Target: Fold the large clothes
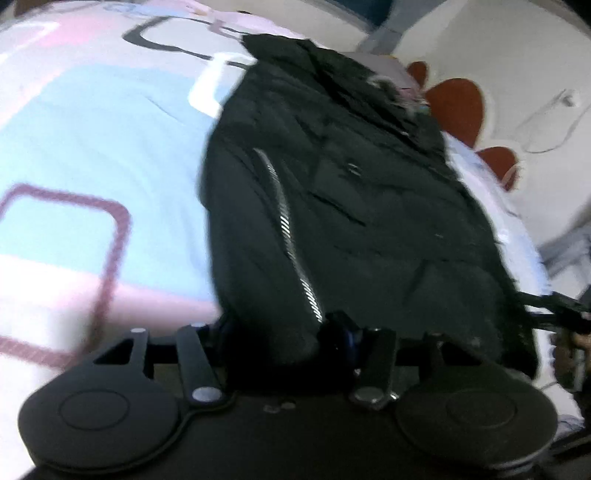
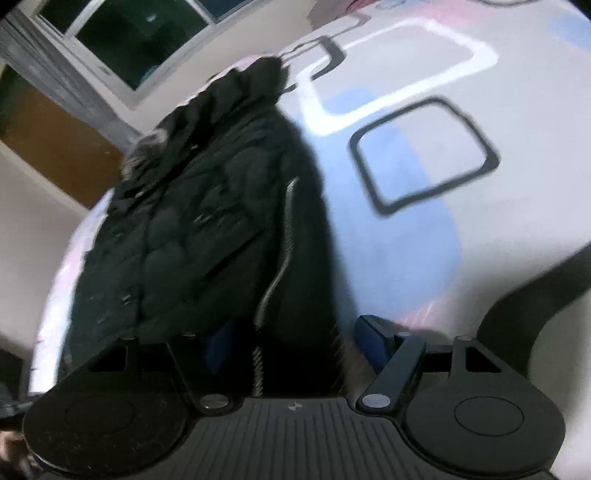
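Note:
A large black padded jacket (image 1: 332, 206) with a silver zip (image 1: 291, 236) and a fur-trimmed hood lies lengthwise on a bed. My left gripper (image 1: 284, 332) is at its near hem, with cloth bunched between the blue pads; the jaws look closed on it. In the right wrist view the same jacket (image 2: 207, 221) stretches away from me. My right gripper (image 2: 295, 343) has the zip edge of the hem between its fingers (image 2: 373, 339), with a wide gap between them. The right gripper also shows at the edge of the left wrist view (image 1: 561, 306).
The bed sheet (image 1: 92, 147) is pastel pink, blue and white with rounded-square outlines. A wall with red flower decals (image 1: 458, 103) is beyond the bed on the right. A window (image 2: 122, 33) and a brown door panel (image 2: 51, 147) are behind the bed.

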Available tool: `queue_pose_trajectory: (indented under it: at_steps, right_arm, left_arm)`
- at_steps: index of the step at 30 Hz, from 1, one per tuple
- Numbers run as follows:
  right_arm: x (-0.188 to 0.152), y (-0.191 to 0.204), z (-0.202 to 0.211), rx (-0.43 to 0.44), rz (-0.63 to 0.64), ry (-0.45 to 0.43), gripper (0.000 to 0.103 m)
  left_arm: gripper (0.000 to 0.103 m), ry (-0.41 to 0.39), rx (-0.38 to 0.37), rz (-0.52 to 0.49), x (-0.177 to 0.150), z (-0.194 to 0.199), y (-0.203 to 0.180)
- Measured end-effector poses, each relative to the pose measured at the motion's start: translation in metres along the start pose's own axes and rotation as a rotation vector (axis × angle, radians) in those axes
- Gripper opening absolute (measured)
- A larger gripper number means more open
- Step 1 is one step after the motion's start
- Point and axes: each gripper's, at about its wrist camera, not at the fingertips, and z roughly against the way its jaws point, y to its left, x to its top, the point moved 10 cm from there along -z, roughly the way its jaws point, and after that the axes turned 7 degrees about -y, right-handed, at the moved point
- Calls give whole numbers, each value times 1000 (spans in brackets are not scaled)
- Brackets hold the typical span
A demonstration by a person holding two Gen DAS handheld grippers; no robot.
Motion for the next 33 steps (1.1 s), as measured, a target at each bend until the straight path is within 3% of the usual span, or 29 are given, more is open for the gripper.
queue_pose_trajectory:
  at_steps: [4, 5, 8, 11, 14, 19, 26, 30, 33]
  right_arm:
    - [-4, 14, -11, 80, -20, 41, 72]
    - [-5, 17, -14, 94, -26, 66, 60]
    - [-10, 19, -16, 98, 29, 110, 42]
    - [-4, 20, -15, 162, -35, 103, 17]
    - [19, 39, -3, 244, -73, 31, 14]
    - [85, 82, 10, 354, -97, -96, 13]
    - [208, 112, -33, 446, -274, -210, 13]
    - [274, 107, -97, 428, -391, -173, 13]
    - [313, 86, -151, 379, -493, -124, 13]
  left_arm:
    - [47, 0, -78, 65, 4, -15, -5]
    - [45, 7, -79, 58, 5, -18, -8]
    - [41, 36, -88, -4, 2, -20, -15]
    - [13, 11, -110, 38, 4, -20, -12]
    - [9, -91, -168, 70, 24, -7, -26]
    - [9, -236, -252, 80, 90, 13, -54]
    - [10, -422, -320, 212, 210, -8, -56]
    - [10, -424, -277, 239, 276, -59, -45]
    - [14, -361, -250, 267, 321, -110, -27]
